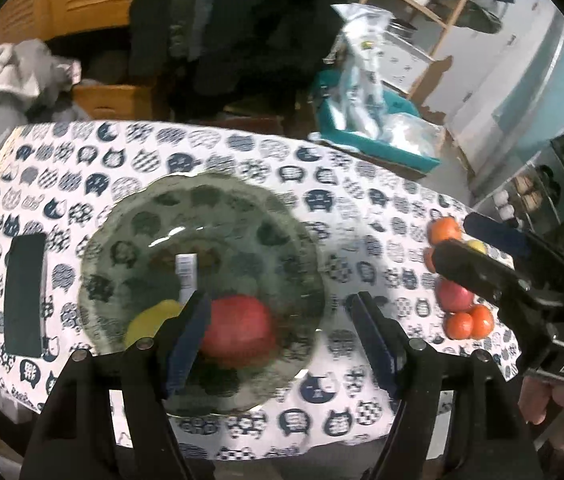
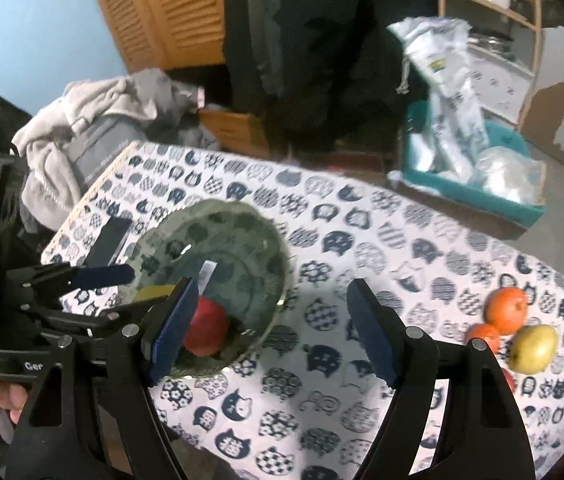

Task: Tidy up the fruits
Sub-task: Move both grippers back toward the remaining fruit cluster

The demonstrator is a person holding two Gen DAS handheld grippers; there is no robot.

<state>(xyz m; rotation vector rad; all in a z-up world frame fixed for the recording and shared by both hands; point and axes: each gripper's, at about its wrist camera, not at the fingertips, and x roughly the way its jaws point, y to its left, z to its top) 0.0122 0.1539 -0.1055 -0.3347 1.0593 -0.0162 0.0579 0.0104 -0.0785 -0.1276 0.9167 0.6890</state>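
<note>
A glass plate (image 1: 153, 216) sits on the cat-print tablecloth, with a red apple (image 1: 239, 330) and a yellow fruit (image 1: 149, 320) in it; it also shows in the right wrist view (image 2: 241, 224) with the red apple (image 2: 207, 326). My left gripper (image 1: 282, 336) is open and empty over the plate's near edge. My right gripper (image 2: 269, 330) is open and empty, right of the plate; it shows in the left wrist view (image 1: 482, 240) above the loose fruit. Oranges (image 2: 506, 308), a yellow-green apple (image 2: 534, 348) and a pink apple (image 1: 454, 294) lie at the table's right.
A dark phone (image 1: 25, 292) lies left of the plate. A teal tray (image 2: 478, 196) with plastic bags stands beyond the table's far right edge. A heap of grey cloth (image 2: 93, 124) lies off the far left corner. A wooden shelf (image 1: 422, 4) stands behind.
</note>
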